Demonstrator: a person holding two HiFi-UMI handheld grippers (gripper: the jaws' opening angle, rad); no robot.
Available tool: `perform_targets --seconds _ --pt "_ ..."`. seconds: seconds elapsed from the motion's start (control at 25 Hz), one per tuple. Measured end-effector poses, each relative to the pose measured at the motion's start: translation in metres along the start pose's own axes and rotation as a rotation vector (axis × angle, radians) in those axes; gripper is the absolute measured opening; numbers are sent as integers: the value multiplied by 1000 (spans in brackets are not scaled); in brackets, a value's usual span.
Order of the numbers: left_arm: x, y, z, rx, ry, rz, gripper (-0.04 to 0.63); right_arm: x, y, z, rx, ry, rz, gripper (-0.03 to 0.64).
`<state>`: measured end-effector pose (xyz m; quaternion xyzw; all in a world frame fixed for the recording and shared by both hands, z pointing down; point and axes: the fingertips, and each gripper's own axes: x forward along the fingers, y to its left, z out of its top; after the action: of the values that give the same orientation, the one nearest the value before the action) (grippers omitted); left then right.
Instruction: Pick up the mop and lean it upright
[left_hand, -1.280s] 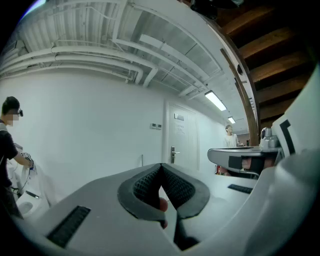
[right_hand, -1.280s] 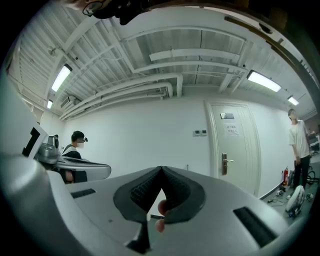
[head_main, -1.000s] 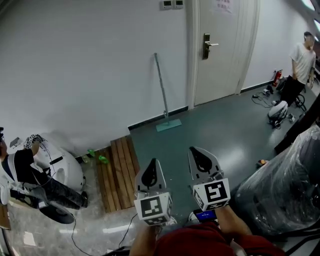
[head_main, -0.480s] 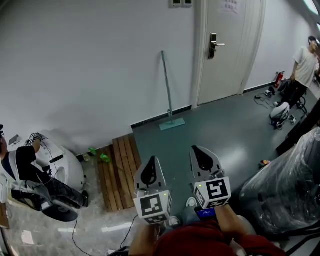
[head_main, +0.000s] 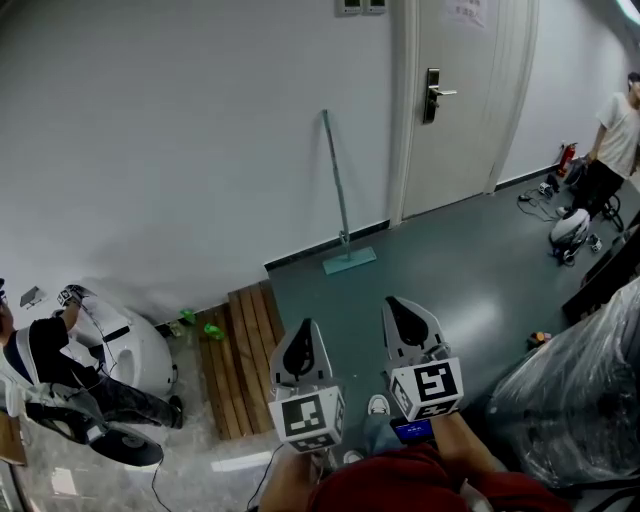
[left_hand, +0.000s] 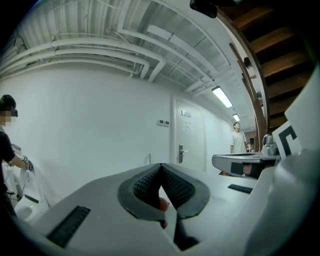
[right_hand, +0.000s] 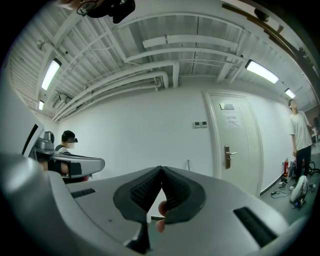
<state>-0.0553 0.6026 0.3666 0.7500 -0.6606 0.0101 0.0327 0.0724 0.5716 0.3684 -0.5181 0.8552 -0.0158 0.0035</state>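
The mop stands upright against the white wall, its grey handle leaning on the wall and its flat pale-green head on the dark floor beside the door. My left gripper and right gripper are held close to my body, far from the mop and pointing toward it. Both are shut with nothing between the jaws. In the left gripper view and the right gripper view the jaw tips meet; the top of the mop handle shows thin just above them.
A white door with a metal handle is right of the mop. Wooden slats lie on the floor at left, near a crouching person and a white machine. Another person stands far right. Plastic-wrapped bulk sits at the right.
The view has shifted slightly: the mop and door now sit a little further right and lower in the head view. Both grippers stay shut and held near my body.
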Motion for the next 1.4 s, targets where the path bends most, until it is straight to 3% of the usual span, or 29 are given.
perform_targets --seconds 0.4,0.68,1.16,1.4 --pt "124 -31 18 9 -6 5 12 83 -98 9 30 5 2 18" --pt "179 -62 12 15 -14 19 12 112 -154 3 49 -3 13 17" --pt "247 -58 0 15 13 30 12 166 -192 -11 65 15 12 18" --pt "286 -34 -12 7 16 25 14 210 -196 -18 45 16 6 18"
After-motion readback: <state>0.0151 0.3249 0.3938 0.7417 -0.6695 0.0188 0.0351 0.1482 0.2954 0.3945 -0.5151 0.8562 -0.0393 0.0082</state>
